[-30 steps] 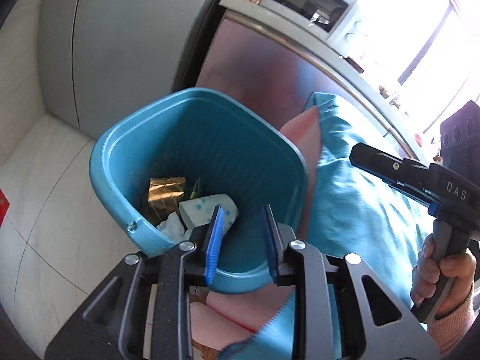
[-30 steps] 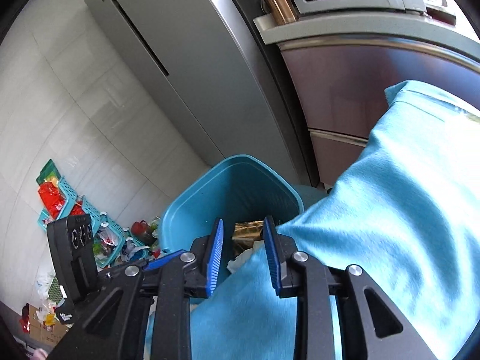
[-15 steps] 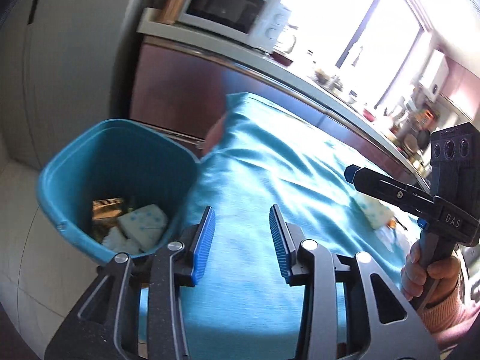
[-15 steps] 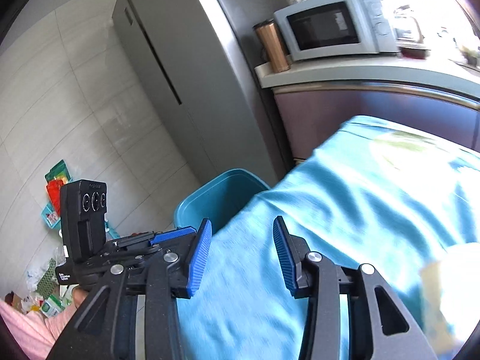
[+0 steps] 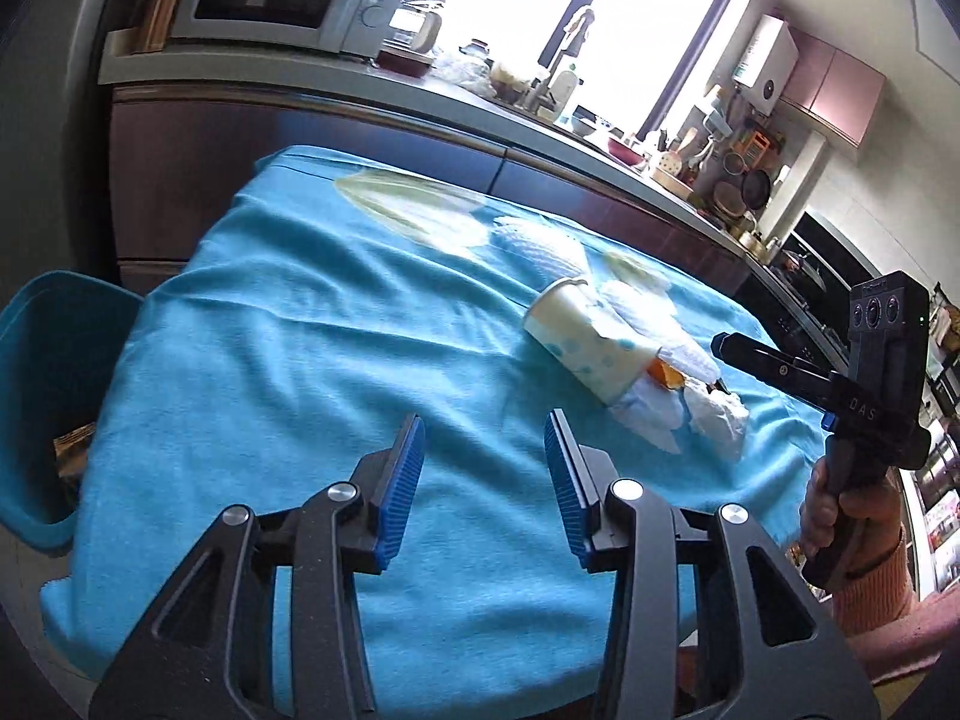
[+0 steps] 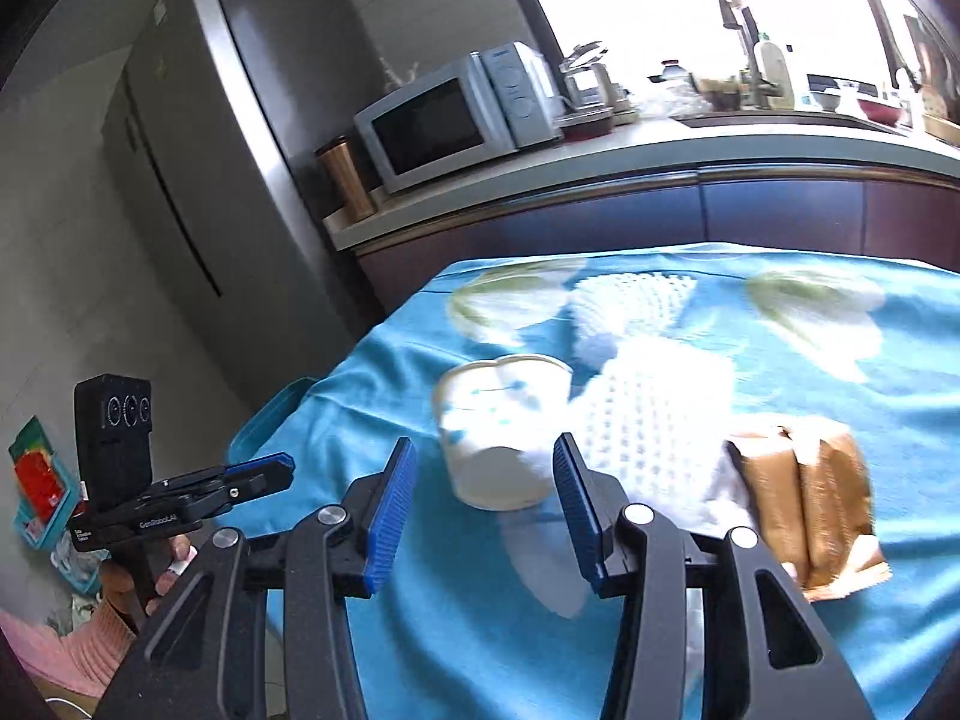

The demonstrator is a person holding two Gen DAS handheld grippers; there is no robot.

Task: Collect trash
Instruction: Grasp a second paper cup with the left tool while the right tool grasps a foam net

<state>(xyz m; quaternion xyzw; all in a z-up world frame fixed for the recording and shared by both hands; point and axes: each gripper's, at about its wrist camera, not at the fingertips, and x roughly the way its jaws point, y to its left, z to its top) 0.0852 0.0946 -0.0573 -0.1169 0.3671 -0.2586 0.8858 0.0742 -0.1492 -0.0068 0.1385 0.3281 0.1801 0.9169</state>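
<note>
A white paper cup with blue dots (image 5: 579, 339) (image 6: 501, 426) lies on its side on the blue tablecloth (image 5: 300, 324) (image 6: 480, 612), among crumpled white paper towels (image 5: 690, 411) (image 6: 651, 414). A crumpled brown paper bag (image 6: 804, 504) lies to its right. My right gripper (image 6: 483, 495) is open, just in front of the cup. My left gripper (image 5: 486, 471) is open and empty above bare cloth, left of the cup. The teal trash bin (image 5: 45, 372) (image 6: 270, 426) stands at the table's left end, mostly hidden.
A kitchen counter (image 6: 600, 162) with a microwave (image 6: 456, 114) and clutter runs behind the table. A grey refrigerator (image 6: 228, 138) stands at the left. Packages lie on the floor (image 6: 36, 480) at far left.
Both grippers swung away from the trash bin to the tabletop and opened wider. The cup, paper towels and brown bag came into view.
</note>
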